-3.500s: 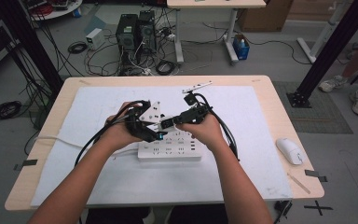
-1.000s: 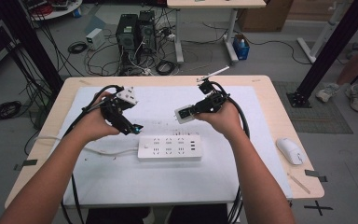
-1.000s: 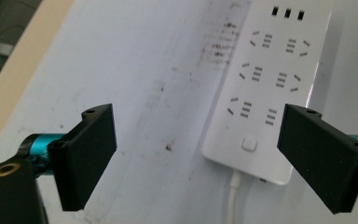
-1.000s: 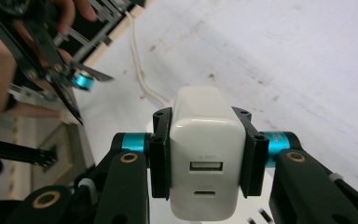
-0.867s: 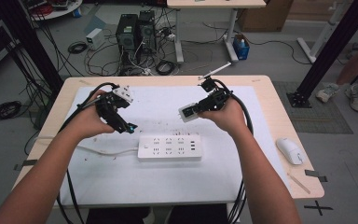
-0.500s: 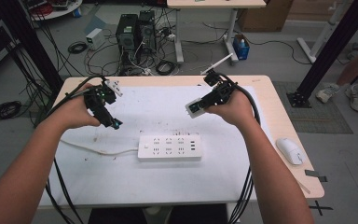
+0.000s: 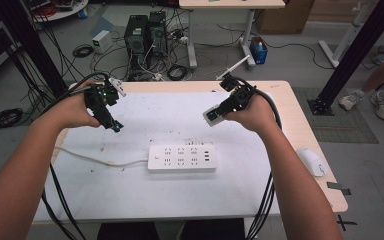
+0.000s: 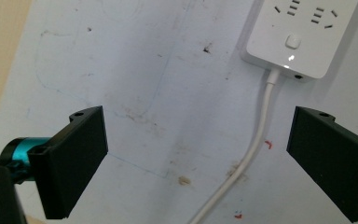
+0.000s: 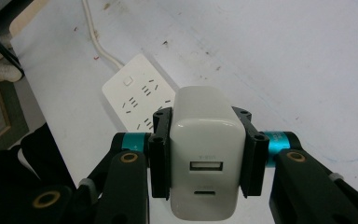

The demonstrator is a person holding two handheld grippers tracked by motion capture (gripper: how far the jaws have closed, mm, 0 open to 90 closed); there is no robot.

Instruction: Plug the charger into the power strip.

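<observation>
Both hands have pulled apart: the right gripper (image 7: 211, 118) clamps the white charger (image 9: 206, 144), lifted off the power strip (image 7: 181, 158) mid-tabletop; the left gripper (image 7: 115, 126) hangs wide open, empty — unplugging looks done.

Between my left gripper (image 7: 111, 122) and my right gripper (image 7: 213, 116) the white mat (image 7: 170, 112) lies bare, a passable lane. Nearer me, the power strip (image 7: 181, 158) and its cord (image 7: 97, 160) cross the way. A mouse (image 7: 312, 161) sits near the right edge.
</observation>
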